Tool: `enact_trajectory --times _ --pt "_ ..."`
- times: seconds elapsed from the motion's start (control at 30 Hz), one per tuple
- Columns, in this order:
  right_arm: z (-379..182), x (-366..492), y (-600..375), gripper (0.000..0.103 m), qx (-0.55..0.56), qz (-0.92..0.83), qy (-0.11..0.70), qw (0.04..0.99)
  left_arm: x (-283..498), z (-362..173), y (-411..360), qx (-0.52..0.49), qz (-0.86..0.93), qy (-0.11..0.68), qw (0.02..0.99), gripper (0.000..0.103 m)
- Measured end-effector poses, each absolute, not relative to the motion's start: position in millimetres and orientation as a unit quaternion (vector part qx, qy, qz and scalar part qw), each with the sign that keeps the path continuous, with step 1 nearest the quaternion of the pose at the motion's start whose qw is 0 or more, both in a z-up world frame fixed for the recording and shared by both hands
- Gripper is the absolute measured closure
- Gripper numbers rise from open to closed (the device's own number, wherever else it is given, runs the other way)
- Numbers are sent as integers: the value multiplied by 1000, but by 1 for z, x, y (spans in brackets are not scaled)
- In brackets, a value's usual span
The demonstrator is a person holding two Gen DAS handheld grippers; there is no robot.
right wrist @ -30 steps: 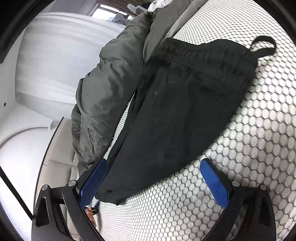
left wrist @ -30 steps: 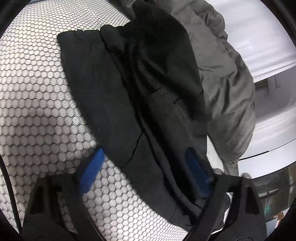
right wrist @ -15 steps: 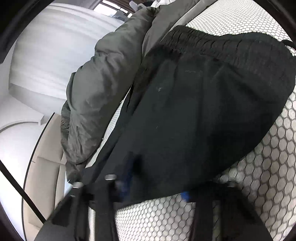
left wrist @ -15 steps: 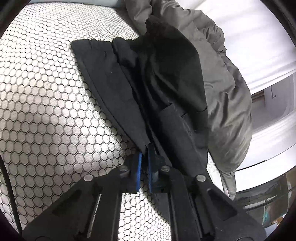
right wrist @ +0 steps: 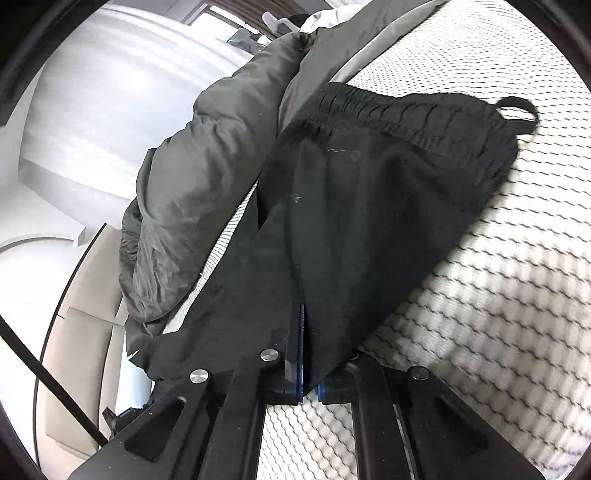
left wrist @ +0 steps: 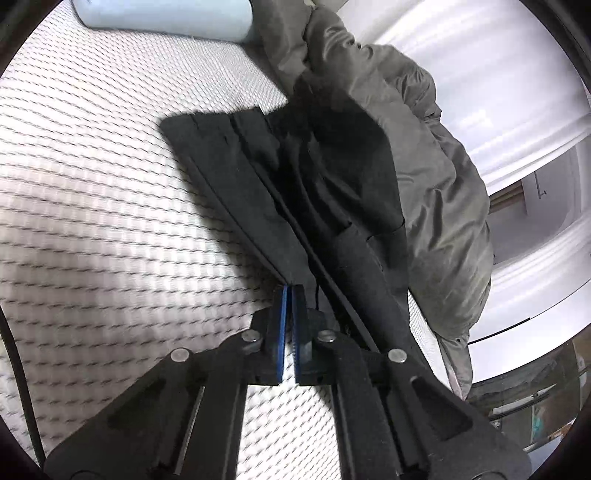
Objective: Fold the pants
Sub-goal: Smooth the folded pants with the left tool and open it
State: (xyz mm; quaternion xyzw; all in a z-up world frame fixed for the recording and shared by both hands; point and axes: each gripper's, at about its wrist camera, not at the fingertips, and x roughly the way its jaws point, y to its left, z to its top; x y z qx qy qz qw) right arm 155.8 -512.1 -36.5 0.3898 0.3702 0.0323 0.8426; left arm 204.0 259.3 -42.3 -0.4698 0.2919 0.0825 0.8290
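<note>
The black pants (left wrist: 266, 206) lie on a white honeycomb-patterned surface (left wrist: 92, 221). My left gripper (left wrist: 289, 291) is shut on the near edge of a pant leg and lifts it taut. In the right wrist view the pants (right wrist: 369, 206) show their elastic waistband (right wrist: 406, 110) and a drawstring loop (right wrist: 517, 109) at the far end. My right gripper (right wrist: 304, 314) is shut on the pants' near edge, with fabric draped over its fingers.
A grey padded jacket (left wrist: 436, 192) lies bunched along the pants' far side, also seen in the right wrist view (right wrist: 207, 184). A pale blue roll (left wrist: 162, 16) lies at the top of the surface. White walls and floor lie past the surface's edge.
Both grippers were open around the pants' edge a second ago. Both have since closed on the fabric and lifted it; the surface now shows motion blur.
</note>
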Motion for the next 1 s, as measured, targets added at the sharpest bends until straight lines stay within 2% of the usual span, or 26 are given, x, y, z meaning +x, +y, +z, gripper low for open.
enact_trajectory --times 0.13,0.3,0.33,0.37,0.4,0.43,0.5,0.57,0.6,0.67,0.73,0.8,0.9,0.93,0.97,1.0 --pt "-32 140 -518 99 390 38 368 843 167 -32 272 -464 90 274 838 103" --pt "-35 138 -518 99 395 38 379 836 168 -37 263 -458 46 321 828 102" --pt "-39 137 -521 99 401 37 386 830 170 -39 260 -457 41 332 824 92" --pt "-42 138 -522 97 408 36 393 823 174 -45 255 -458 29 349 817 74" --pt "-44 140 -524 95 415 37 396 818 180 -51 250 -467 15 355 809 65" --pt "-47 141 -525 89 424 40 399 812 185 -55 247 -476 9 356 804 55" --pt "-50 141 -527 80 433 44 406 804 194 -59 242 -483 6 355 800 54" --pt "-50 142 -527 75 432 52 408 803 204 -57 239 -487 -3 349 801 42" --pt "-48 142 -525 72 426 53 409 805 209 -57 237 -489 -4 346 801 40" --pt "-45 145 -520 57 419 61 406 810 219 -59 233 -481 12 345 806 40" --pt "-45 149 -514 54 412 63 408 812 226 -59 230 -472 29 346 811 41" --pt "-46 152 -510 54 404 60 412 814 230 -55 227 -460 48 342 818 49" --pt "-49 158 -509 54 404 51 409 817 236 -55 226 -460 76 338 817 72" --pt "-49 159 -509 54 404 48 405 819 236 -56 227 -464 82 338 815 84" --pt "-49 161 -509 54 407 46 398 821 235 -56 227 -465 81 338 814 92" --pt "-49 162 -510 54 411 45 394 821 237 -56 227 -466 80 336 815 94"
